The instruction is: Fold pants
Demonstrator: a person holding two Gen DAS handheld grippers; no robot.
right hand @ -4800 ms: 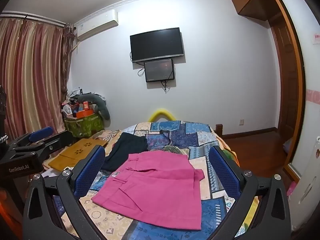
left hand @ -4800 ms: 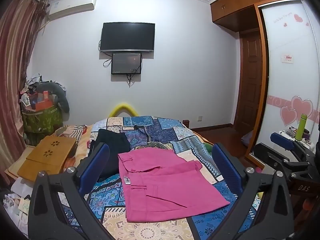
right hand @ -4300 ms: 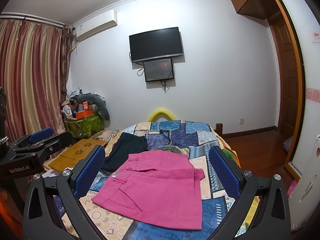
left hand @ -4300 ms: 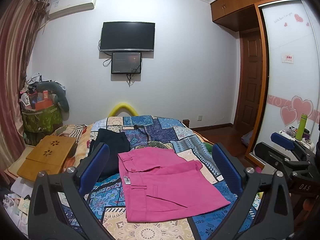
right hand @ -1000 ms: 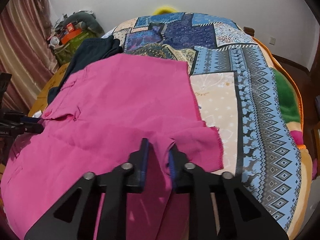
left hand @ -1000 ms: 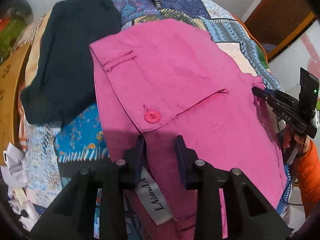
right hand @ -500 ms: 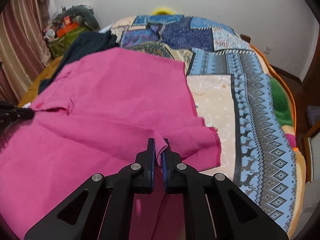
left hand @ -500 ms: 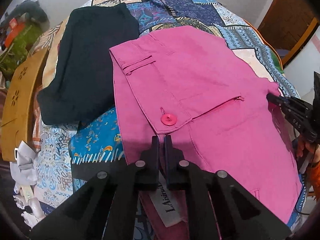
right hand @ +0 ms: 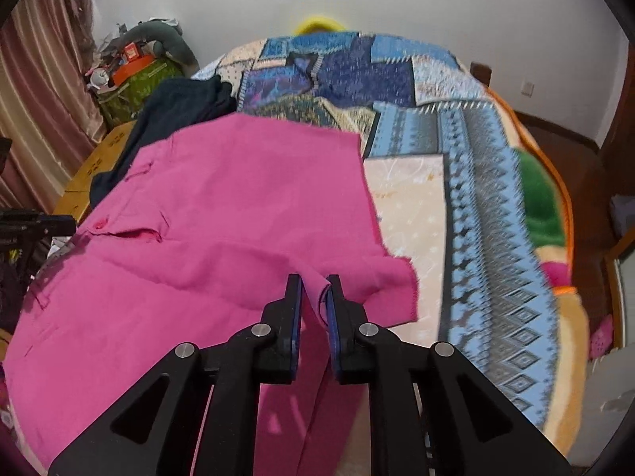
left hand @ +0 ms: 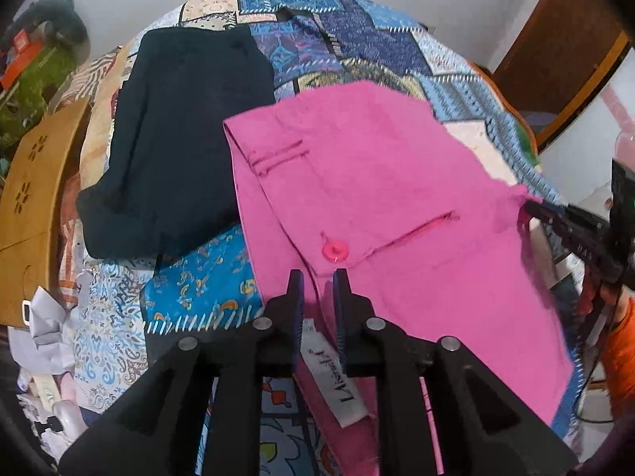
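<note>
pink pants (left hand: 389,182) lie spread on the patchwork quilt (right hand: 468,182), just beside a dark garment (left hand: 186,135). left gripper (left hand: 317,277) has the waistband edge near the pink button (left hand: 335,251) between its jaws, which are opening but still pinch the cloth. right gripper (right hand: 315,283) is likewise opening while clamped on a raised fold at the leg hem.
</note>
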